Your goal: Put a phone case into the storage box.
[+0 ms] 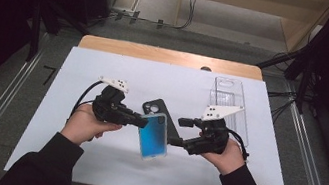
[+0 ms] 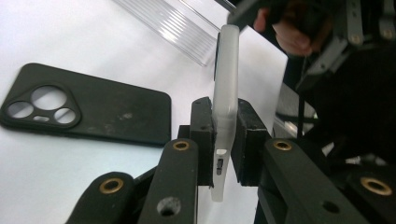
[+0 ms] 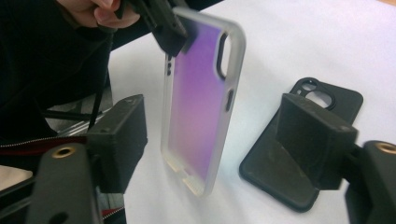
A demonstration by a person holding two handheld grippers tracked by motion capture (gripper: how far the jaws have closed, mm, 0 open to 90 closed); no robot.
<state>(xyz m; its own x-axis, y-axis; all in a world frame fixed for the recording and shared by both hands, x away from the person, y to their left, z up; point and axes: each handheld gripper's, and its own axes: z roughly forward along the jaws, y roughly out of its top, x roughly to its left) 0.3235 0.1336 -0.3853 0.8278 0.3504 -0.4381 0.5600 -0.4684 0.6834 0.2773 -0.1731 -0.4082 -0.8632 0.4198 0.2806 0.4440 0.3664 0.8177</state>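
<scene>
Black jaws of the left gripper (image 2: 224, 140) are clamping the frosted phone case (image 1: 154, 136) by one edge, holding it above the white table (image 1: 105, 70); the right gripper (image 3: 224, 140) is standing open around it, untouching. That narrow grip could let it twist loose. No writing is legible

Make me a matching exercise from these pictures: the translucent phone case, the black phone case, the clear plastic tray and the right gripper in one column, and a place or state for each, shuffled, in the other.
Things:
1. translucent phone case
2. black phone case
3. clear plastic tray
4. right gripper

States:
A. lying flat on the white table
B. jaws open, pressing on nothing
C. clamped on edge in the left gripper
D. at the far right of the table

Pairs: 1-C, 2-A, 3-D, 4-B
</scene>
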